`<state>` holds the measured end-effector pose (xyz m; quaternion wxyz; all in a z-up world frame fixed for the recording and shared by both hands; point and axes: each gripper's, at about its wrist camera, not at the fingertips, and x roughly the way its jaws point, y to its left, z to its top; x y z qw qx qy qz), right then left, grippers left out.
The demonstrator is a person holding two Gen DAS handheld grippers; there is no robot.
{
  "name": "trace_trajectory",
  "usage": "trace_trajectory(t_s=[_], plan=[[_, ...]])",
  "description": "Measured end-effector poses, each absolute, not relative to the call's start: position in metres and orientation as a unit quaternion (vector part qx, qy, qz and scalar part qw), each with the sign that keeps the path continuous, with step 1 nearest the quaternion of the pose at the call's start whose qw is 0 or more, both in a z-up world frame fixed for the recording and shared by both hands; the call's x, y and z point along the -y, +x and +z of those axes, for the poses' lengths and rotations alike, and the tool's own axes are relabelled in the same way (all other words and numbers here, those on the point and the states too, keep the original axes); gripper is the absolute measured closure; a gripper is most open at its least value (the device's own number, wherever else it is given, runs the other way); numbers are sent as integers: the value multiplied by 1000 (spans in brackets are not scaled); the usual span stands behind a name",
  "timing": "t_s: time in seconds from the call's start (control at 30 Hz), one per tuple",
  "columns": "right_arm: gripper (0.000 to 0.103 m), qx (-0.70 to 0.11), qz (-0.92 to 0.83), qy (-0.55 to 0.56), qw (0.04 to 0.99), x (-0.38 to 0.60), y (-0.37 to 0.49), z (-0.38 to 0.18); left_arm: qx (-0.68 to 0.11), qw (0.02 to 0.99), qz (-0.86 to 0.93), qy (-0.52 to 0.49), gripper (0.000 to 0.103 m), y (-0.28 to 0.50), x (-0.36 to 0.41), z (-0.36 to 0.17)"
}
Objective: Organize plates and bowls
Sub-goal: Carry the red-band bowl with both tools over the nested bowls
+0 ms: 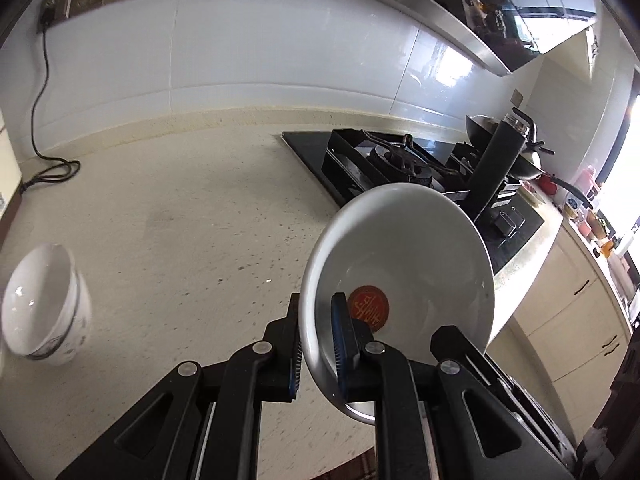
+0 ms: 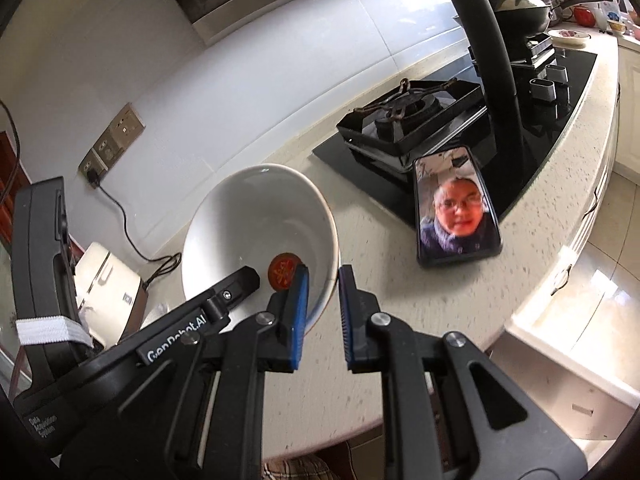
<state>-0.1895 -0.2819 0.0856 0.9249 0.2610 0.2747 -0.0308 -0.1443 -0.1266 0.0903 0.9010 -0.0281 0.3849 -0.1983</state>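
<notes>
A white bowl (image 1: 404, 248) with a red seal in its bottom hangs tilted above the speckled countertop (image 1: 180, 220). My left gripper (image 1: 318, 304) is shut on its near left rim, one blue pad inside and one outside. In the right wrist view the same kind of bowl (image 2: 256, 216) has its near right rim pinched in my right gripper (image 2: 323, 276), which is shut on it. The left gripper's black body (image 2: 40, 248) shows at that bowl's left side. A second white bowl (image 1: 40, 304) with a dark band stands on the counter at far left, blurred.
A black gas hob (image 2: 416, 124) lies to the right, with a tall black bottle (image 2: 492, 76) and a lidded wok (image 2: 520, 8) on it. A phone (image 2: 456, 208) leans against the hob. A power cable (image 1: 44, 92) runs from wall sockets. Cabinets (image 1: 568, 320) drop below the counter edge.
</notes>
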Motion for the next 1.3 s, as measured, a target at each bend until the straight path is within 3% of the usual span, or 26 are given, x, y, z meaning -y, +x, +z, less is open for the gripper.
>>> trace_trajectory(t_s=[0.57,1.0,1.3], plan=[[84,-304,81,219,924,177,-163,99,-344,931,-118,-30,88,-156,6,107],[84,-360,139,223,895,104,-104,86,-403,913,-44,-54,86,-105,-80,79],[85,-389,157,223,880,87,-88,73,-434,900,-25,-37,85,-89,-87,73]])
